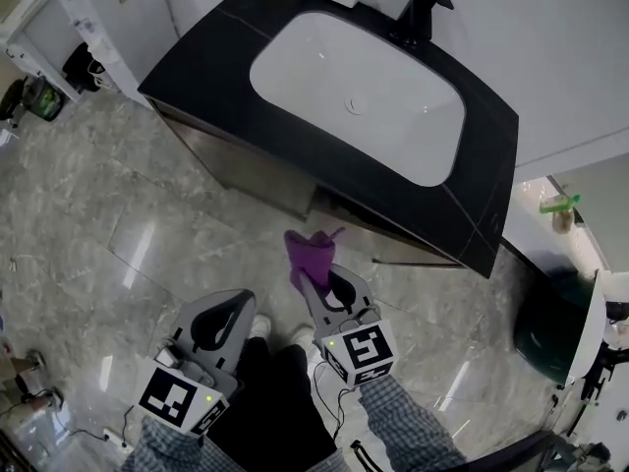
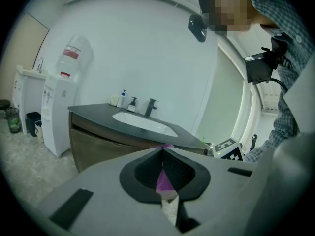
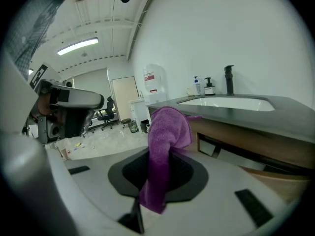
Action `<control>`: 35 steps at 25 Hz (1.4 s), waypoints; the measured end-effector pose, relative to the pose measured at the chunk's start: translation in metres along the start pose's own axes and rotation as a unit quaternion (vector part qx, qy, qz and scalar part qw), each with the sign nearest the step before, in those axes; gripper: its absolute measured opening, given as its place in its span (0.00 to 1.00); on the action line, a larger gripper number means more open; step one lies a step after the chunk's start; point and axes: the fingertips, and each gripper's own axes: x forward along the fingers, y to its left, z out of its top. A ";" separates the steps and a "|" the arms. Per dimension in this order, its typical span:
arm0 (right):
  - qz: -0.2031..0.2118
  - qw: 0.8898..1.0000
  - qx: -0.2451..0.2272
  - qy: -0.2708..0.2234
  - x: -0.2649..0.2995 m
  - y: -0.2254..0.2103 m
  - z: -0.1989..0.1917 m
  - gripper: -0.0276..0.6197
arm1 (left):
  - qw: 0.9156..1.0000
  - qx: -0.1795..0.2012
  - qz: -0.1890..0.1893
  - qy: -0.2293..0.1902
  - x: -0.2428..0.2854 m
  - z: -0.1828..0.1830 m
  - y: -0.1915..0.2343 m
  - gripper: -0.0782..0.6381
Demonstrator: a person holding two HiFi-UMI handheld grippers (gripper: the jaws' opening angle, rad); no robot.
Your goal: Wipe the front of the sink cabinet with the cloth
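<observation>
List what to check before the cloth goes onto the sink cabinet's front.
1. Cloth gripped: ok. The right gripper's jaws are shut on it, and a fold bunches above them.
2. Cloth against the cabinet front: not ok. It is held short of the panel.
3. Left gripper out of the way: ok. It is shut on nothing and held back beside the right one.
4. Way to the panel: ok. Only floor shows between.
5. Dirt on the panel: cannot tell.
</observation>
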 end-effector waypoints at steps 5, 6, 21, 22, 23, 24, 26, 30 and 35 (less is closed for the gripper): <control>0.029 0.999 -0.028 0.009 0.037 -0.005 -0.013 0.16 | 1.000 -0.016 0.021 0.000 0.000 -0.015 0.009 0.12; 0.033 0.999 -0.032 0.006 0.043 -0.008 -0.013 0.16 | 1.000 -0.017 0.023 0.000 0.000 -0.017 0.010 0.12; -0.051 0.995 -0.085 -0.013 0.093 -0.071 -0.007 0.16 | 0.998 -0.052 0.031 -0.003 -0.003 -0.043 0.013 0.12; -0.065 0.995 -0.078 -0.016 0.092 -0.077 -0.006 0.16 | 0.998 -0.053 0.031 -0.003 -0.003 -0.044 0.013 0.12; -0.080 0.994 -0.072 -0.017 0.091 -0.084 -0.006 0.16 | 0.998 -0.053 0.031 -0.003 -0.003 -0.044 0.013 0.12; -0.094 0.993 -0.067 -0.017 0.089 -0.089 -0.006 0.16 | 0.998 -0.053 0.032 -0.003 -0.003 -0.044 0.013 0.12; -0.115 0.992 -0.053 -0.020 0.085 -0.097 -0.007 0.16 | 0.998 -0.050 0.034 0.004 -0.003 -0.047 0.015 0.12; -0.143 0.989 -0.028 -0.031 0.077 -0.106 -0.007 0.16 | 0.998 -0.045 0.031 0.007 -0.003 -0.049 0.015 0.12; -0.183 0.982 -0.004 -0.041 0.053 -0.129 -0.011 0.16 | 0.999 -0.043 0.020 0.013 0.001 -0.053 0.006 0.12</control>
